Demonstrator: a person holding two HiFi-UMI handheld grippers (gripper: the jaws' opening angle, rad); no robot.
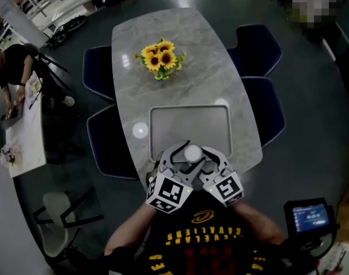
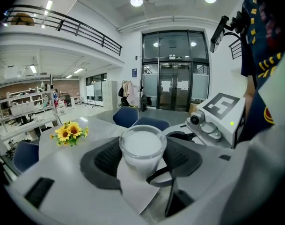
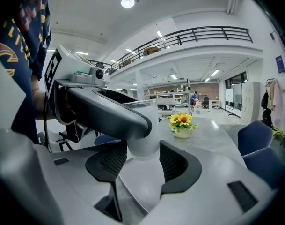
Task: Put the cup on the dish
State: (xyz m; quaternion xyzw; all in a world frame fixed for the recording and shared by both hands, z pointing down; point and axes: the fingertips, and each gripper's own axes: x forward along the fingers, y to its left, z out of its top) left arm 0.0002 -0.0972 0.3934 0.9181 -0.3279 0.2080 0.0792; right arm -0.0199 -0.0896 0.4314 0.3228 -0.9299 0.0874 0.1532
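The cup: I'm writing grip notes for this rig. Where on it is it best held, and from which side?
Take the cup by its side wall, just below the rim, coming in level from the side. It is upright, round and open-topped, so opposed pads seat evenly on the wall; the left gripper grips it that way.

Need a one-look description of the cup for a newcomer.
On the grey table, find the grey rectangular tray on the near side of the sunflowers. At its near edge the cup is clamped between the left gripper and right gripper: small, round, frosted white, the only thing in the jaws.
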